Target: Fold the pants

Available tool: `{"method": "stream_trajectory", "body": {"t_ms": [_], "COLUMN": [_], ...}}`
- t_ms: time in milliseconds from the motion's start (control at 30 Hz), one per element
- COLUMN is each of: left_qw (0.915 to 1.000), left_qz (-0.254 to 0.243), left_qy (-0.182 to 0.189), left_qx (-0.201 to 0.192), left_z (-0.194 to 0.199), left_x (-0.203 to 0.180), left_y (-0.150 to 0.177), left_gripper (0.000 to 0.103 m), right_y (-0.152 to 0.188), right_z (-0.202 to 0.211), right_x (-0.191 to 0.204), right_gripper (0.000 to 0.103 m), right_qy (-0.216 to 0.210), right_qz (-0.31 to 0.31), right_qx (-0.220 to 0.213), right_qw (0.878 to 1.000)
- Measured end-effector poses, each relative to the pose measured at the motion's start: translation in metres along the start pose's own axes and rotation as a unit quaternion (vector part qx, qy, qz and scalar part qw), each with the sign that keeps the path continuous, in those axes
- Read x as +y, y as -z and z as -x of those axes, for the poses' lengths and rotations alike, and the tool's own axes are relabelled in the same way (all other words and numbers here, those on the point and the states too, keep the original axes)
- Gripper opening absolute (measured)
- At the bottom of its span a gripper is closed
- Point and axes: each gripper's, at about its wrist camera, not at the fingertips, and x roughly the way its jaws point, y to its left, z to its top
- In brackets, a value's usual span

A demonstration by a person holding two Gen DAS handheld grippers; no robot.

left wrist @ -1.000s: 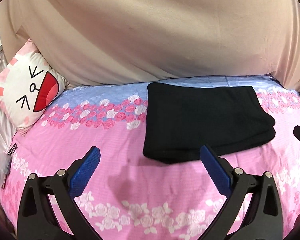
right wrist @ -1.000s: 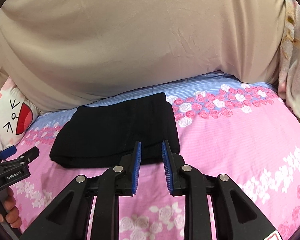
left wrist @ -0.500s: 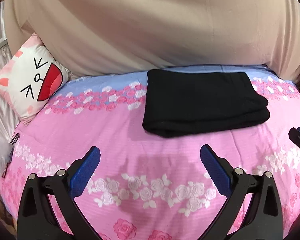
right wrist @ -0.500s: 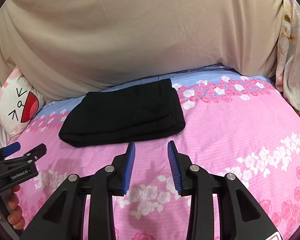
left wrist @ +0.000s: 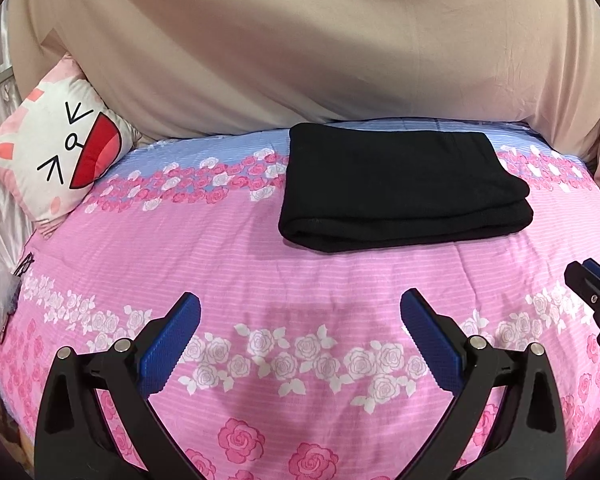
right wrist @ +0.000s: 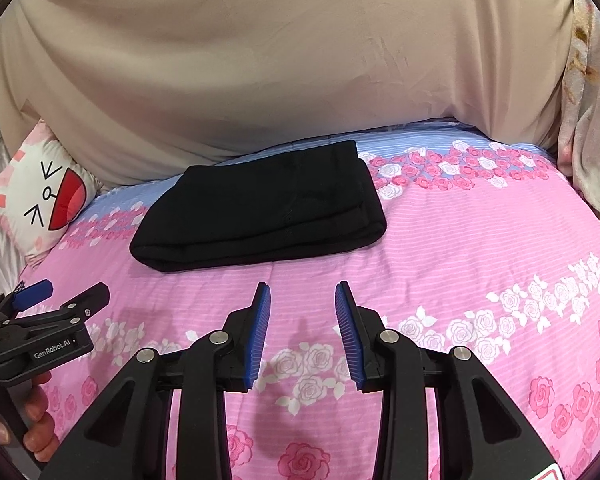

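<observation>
Black pants (left wrist: 400, 184), plain dark knit-looking fabric, folded into a flat stacked rectangle with rounded fold edge facing the jaws and layered ends visible at its right side. Lying flat on the bedspread, well ahead of the left jaws and shifted toward the right finger side, not touching either finger. From the right wrist view the pants (right wrist: 268, 208) sit ahead of the jaws and off to their left, apart from both fingers, nothing on top.
</observation>
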Motion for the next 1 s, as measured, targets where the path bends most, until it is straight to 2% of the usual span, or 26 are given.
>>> {"method": "stream_trajectory", "body": {"t_ms": [433,1000], "left_qw": [1.0000,0.9999], "left_qz": [0.003,-0.002], "left_qy": [0.005,-0.006], "left_qx": [0.002,-0.015], "left_z": [0.005,0.016], "left_x": [0.001,-0.008], "left_y": [0.008,0.006], "left_gripper": [0.098,0.098], "right_y": [0.004,0.007], "right_z": [0.003,0.003], "right_x": [0.007,0.005], "right_gripper": [0.037,0.038], "right_qy": [0.006,0.007], "right_qz": [0.000,-0.005], "right_qx": [0.001,-0.001], "right_qw": [1.000,1.000]}}
